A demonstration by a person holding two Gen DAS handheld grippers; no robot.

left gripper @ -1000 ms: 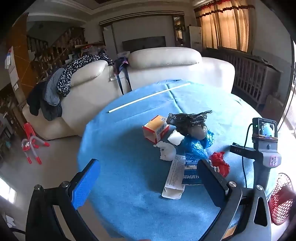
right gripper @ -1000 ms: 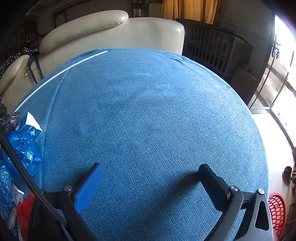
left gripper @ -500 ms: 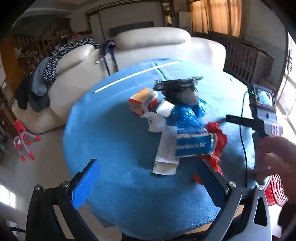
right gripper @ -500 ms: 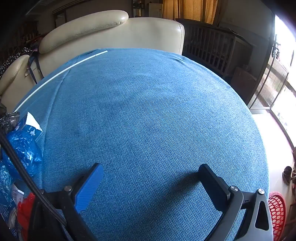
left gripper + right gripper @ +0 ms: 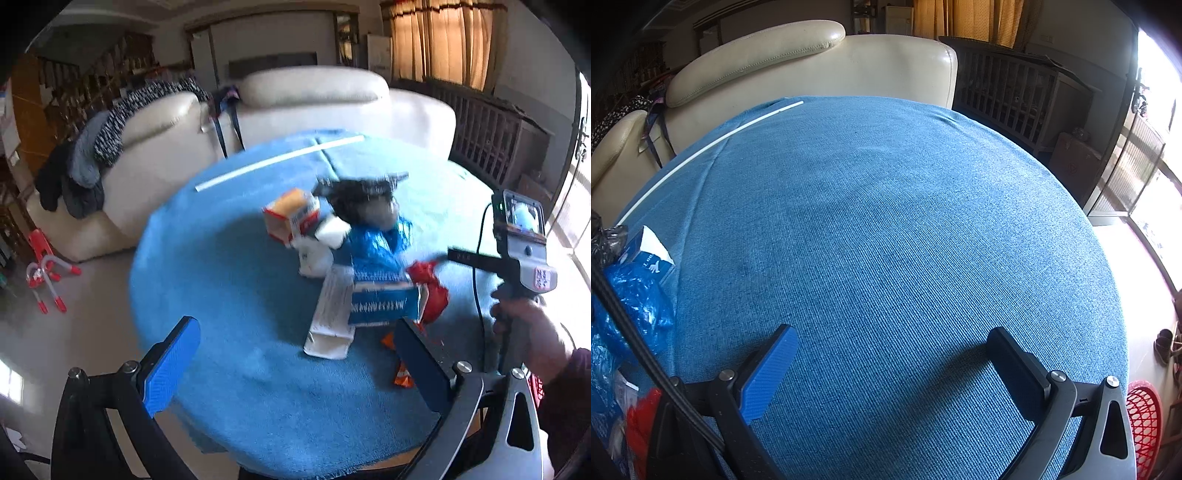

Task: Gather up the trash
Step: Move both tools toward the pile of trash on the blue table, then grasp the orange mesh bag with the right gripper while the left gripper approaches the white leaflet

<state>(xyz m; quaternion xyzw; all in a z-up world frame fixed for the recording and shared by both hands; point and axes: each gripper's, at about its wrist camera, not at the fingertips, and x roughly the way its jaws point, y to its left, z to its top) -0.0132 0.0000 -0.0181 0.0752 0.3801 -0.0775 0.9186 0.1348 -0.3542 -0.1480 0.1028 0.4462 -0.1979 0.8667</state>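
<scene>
A heap of trash lies on the round blue table [image 5: 229, 288]: an orange-and-white carton [image 5: 290, 218], a black plastic bag [image 5: 365, 199], a blue plastic bag [image 5: 376, 247], a blue box [image 5: 382, 302], a long white box [image 5: 330, 314], a red wrapper [image 5: 430, 288] and a small orange scrap [image 5: 402, 373]. My left gripper [image 5: 295, 354] hovers open in front of the heap, nothing between its fingers. My right gripper [image 5: 890, 360] is open over bare blue cloth [image 5: 886, 221]; the blue plastic bag [image 5: 631, 295] and red wrapper [image 5: 641, 424] show at its left edge.
A cream sofa [image 5: 295, 99] with clothes draped on it stands behind the table. A white strip [image 5: 277, 162] lies on the far cloth. A hand [image 5: 532, 332] holds the other gripper's handle at right. A red mesh basket [image 5: 1143, 417] sits on the floor right of the table.
The left gripper has pulled back and swung, so the trash heap now sits more central and farther away. A hand has come into its view. The right gripper has not moved.
</scene>
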